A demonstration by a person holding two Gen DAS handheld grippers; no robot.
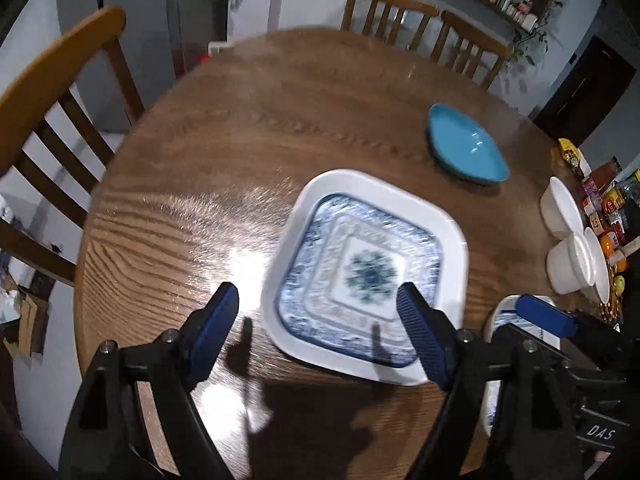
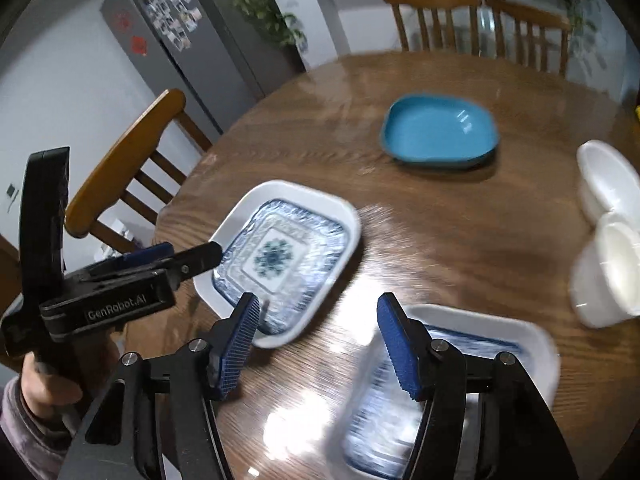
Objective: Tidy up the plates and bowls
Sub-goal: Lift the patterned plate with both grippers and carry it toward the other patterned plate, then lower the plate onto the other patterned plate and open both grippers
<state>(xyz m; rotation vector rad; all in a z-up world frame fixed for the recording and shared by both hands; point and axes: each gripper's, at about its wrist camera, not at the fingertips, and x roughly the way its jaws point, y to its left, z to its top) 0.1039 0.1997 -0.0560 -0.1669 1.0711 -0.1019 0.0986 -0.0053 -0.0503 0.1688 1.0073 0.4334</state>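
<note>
**Both grippers wide apart above the plates**

My left gripper point(image 1: 318, 320) hung over the round wooden table point(image 1: 200, 200) with its blue fingers spread wide and nothing between them. It was over the near edge of the patterned square plate point(image 1: 364, 272), which lay flat on the table. My right gripper point(image 2: 318, 340) had its fingers wide apart too, and held nothing. It was above a second patterned plate point(image 2: 480, 344), just to the right of the first one. That plate looked blurry. The blue dish point(image 1: 466, 146) sat farther back from the first plate. Two white bowls point(image 1: 568, 236) stood right of it, near the table edge, touching each other.
</note>
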